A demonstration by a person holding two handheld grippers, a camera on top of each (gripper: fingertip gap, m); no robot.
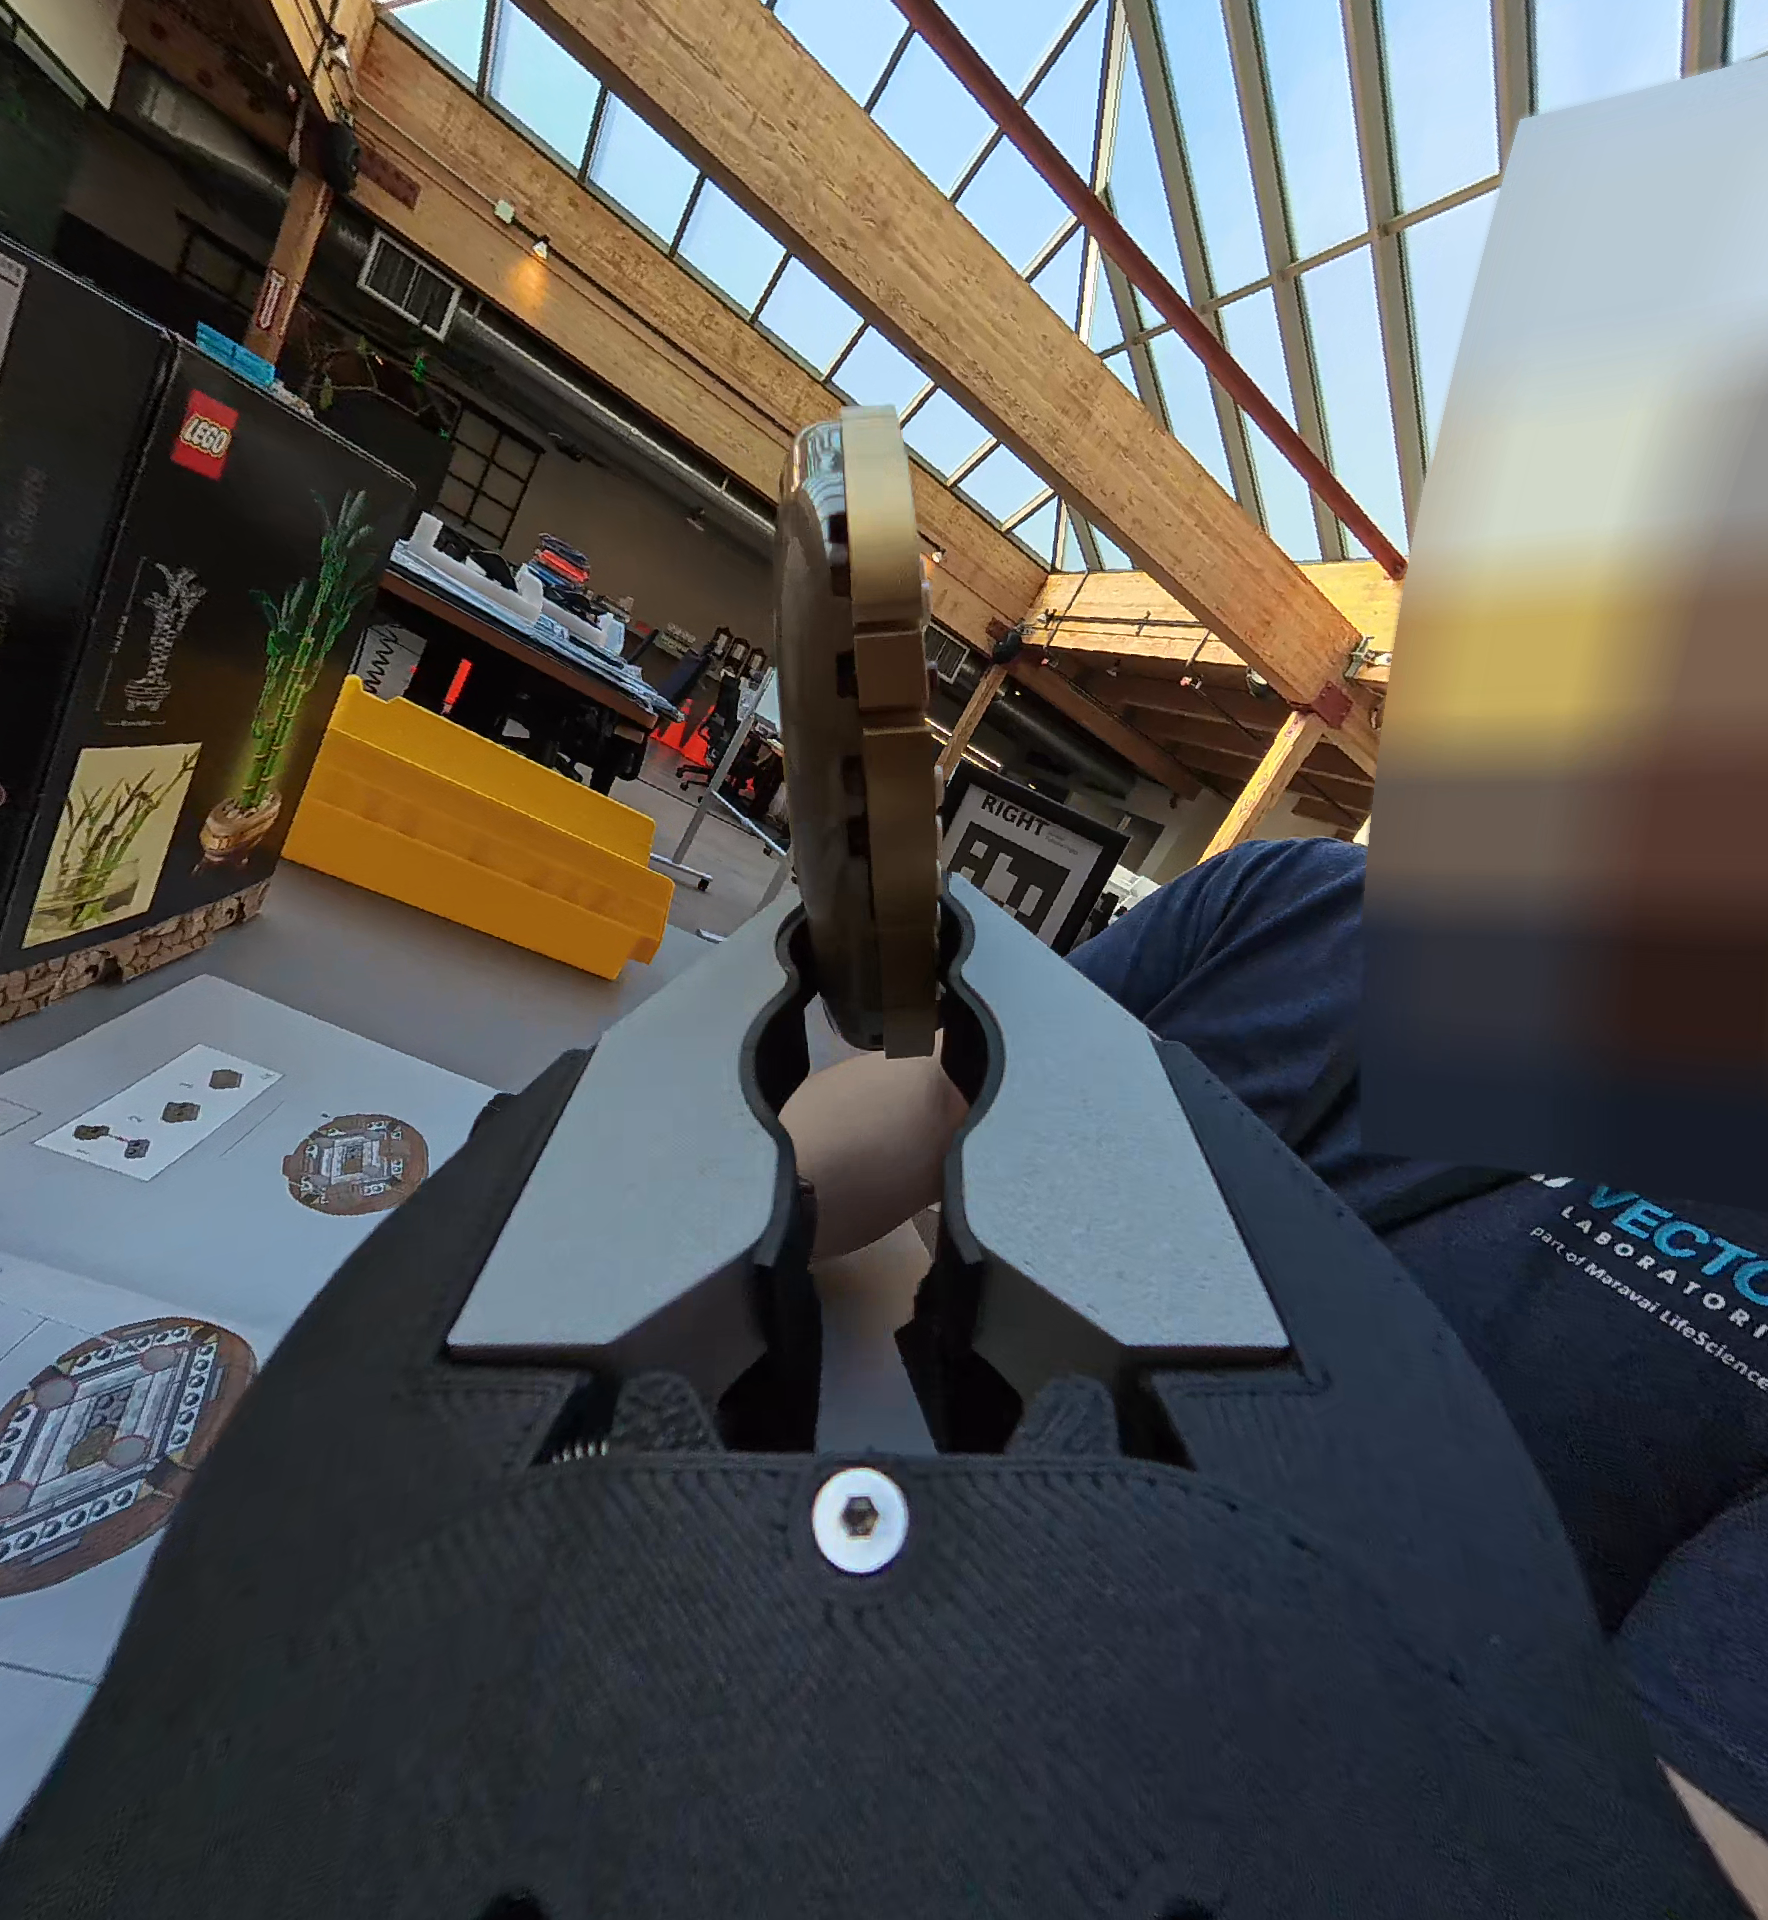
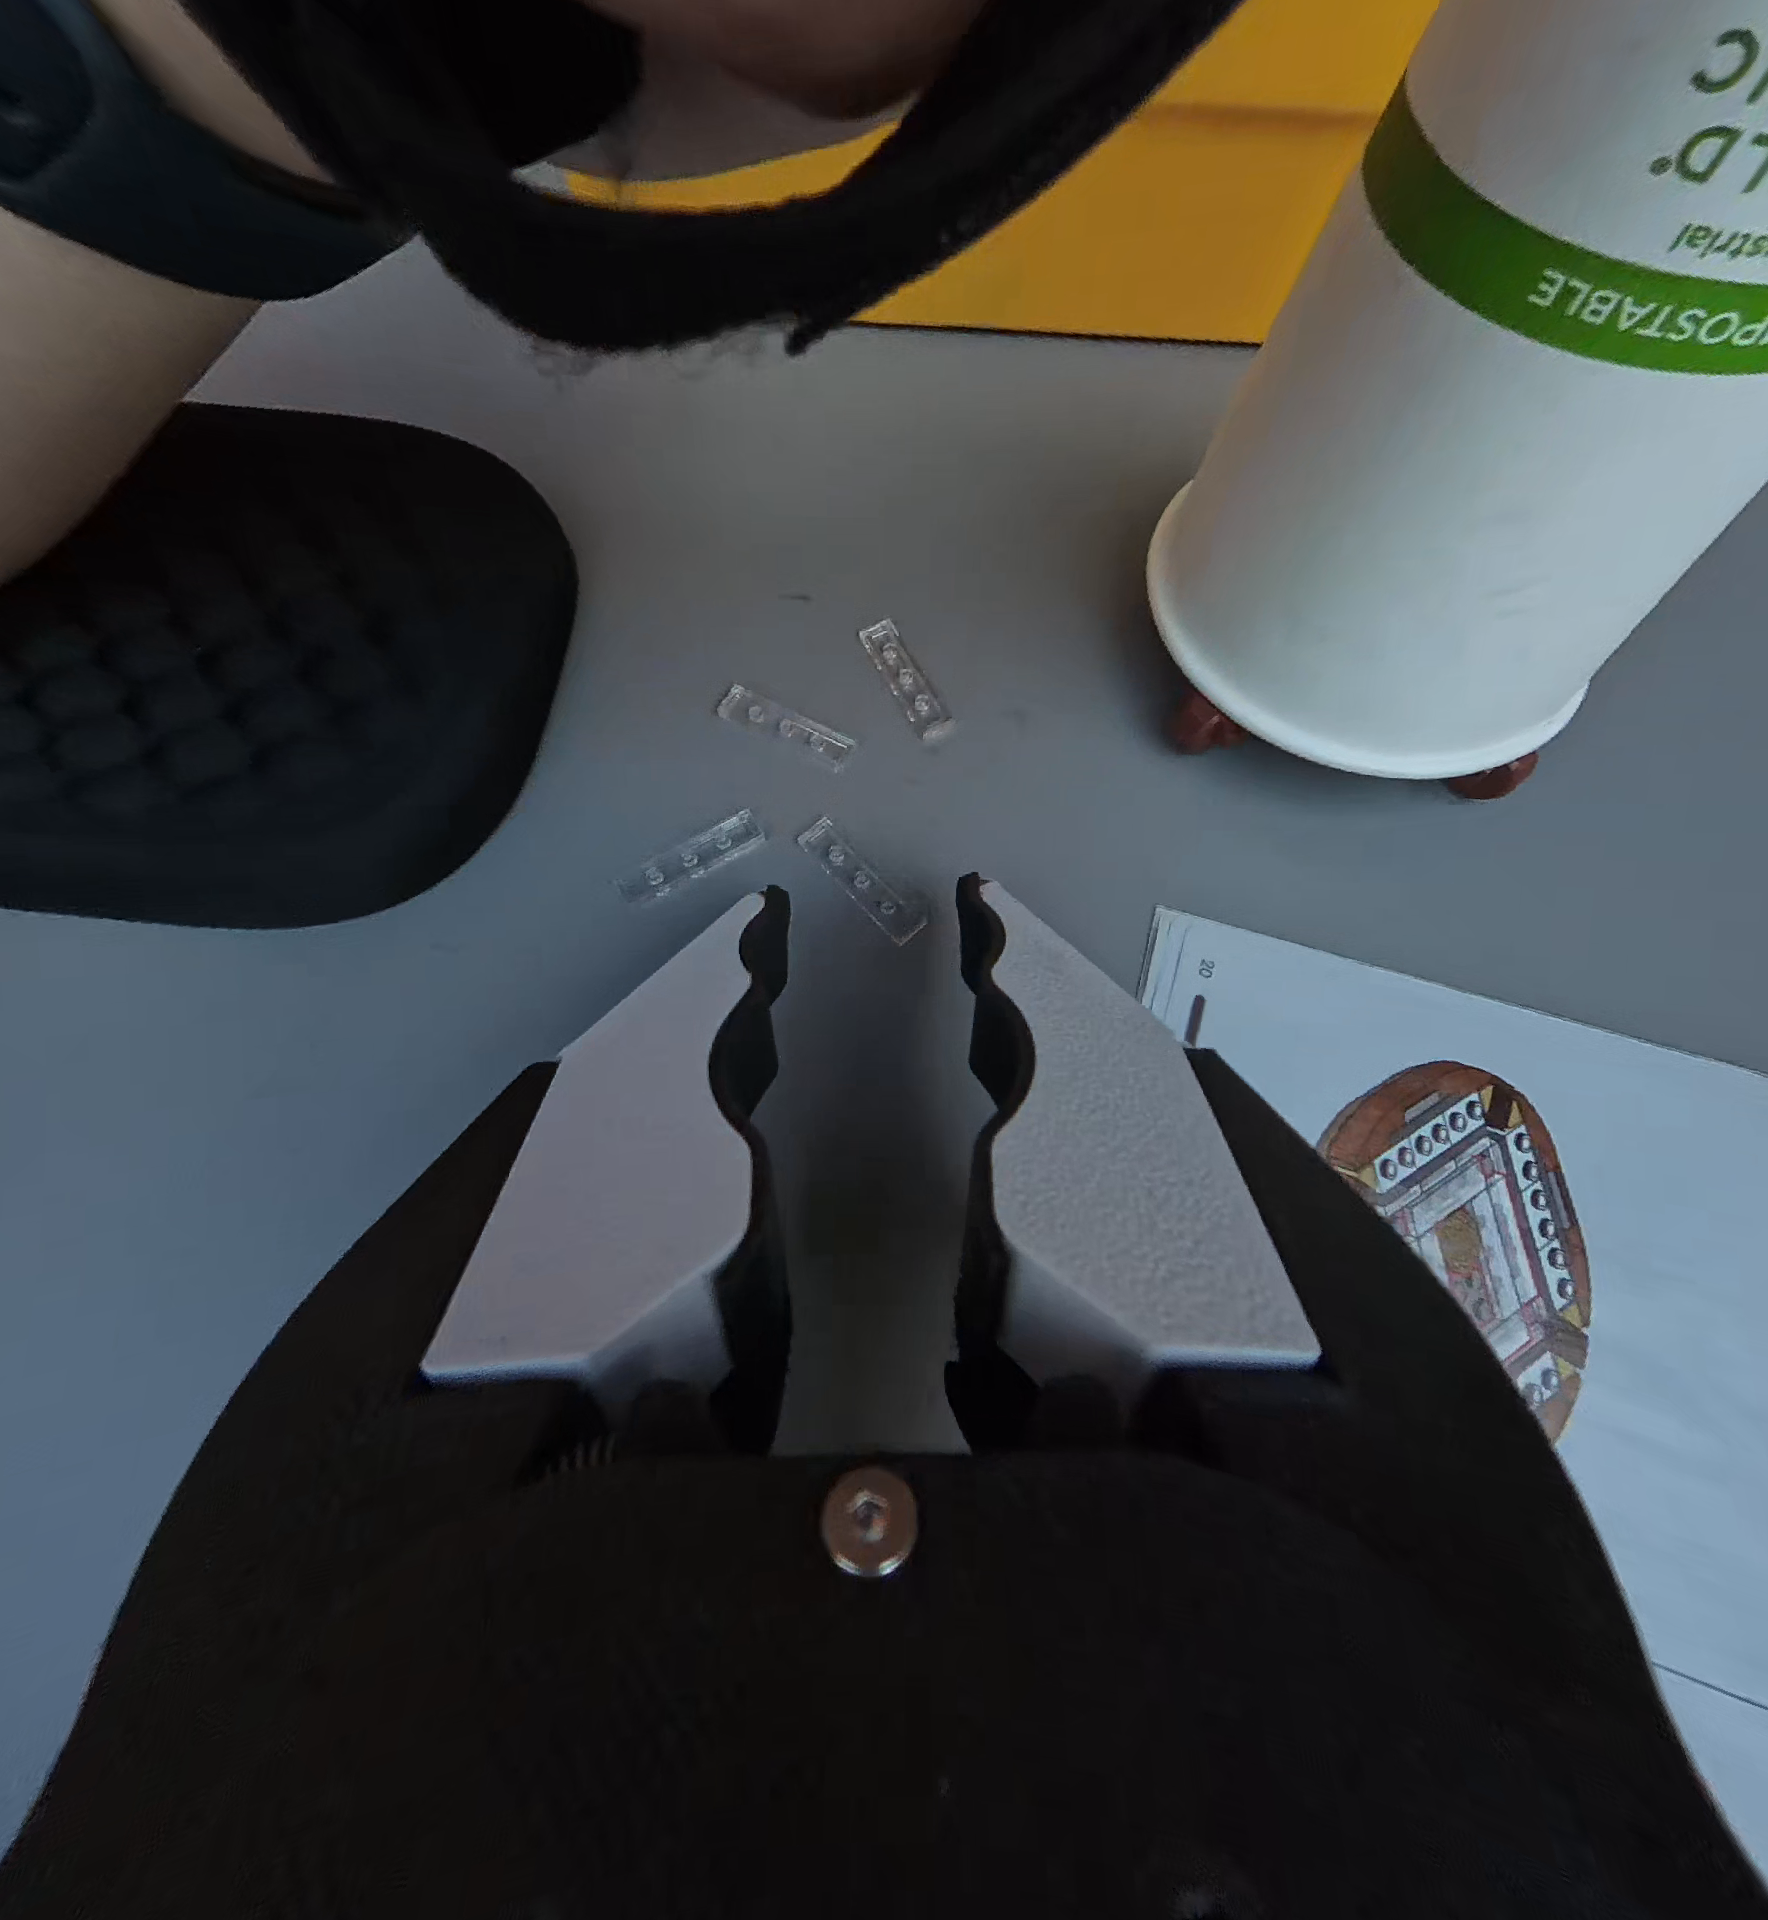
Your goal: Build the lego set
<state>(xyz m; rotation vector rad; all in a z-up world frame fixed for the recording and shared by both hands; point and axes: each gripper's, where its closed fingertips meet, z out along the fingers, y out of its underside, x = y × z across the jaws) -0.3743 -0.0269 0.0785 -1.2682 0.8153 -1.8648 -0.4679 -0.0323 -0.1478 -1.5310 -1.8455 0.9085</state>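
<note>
The right claw (image 2: pixel 872 883) hovers low over the grey bench (image 2: pixel 236 1143) with its jaws apart and nothing between them. Directly ahead of its tips lie four clear plates, each a narrow strip with a row of studs, scattered loosely and not touching one another. The nearest clear plate (image 2: pixel 862 879) sits just beyond the gap between the jaws, slightly toward the right tip, and its long axis runs on a diagonal from upper left to lower right rather than square across the opening. To grip it across its narrow width, the right claw would likely need a small twist as well as a short advance. The second plate (image 2: pixel 691 856) lies just off the left tip, and the other two (image 2: pixel 785 726) (image 2: pixel 904 678) lie farther ahead.

The left claw (image 1: pixel 872 971) is raised well off the bench, clamped on the edge of one round tan base (image 1: pixel 864 727), held on edge, so the right claw is much the nearer to the plates.

Elsewhere there are one white paper cup (image 2: pixel 1482 436) standing on two brown pieces, one open instruction booklet (image 2: pixel 1482 1195), one yellow bin (image 1: pixel 464 821) and one black set box (image 1: pixel 132 644).
</note>
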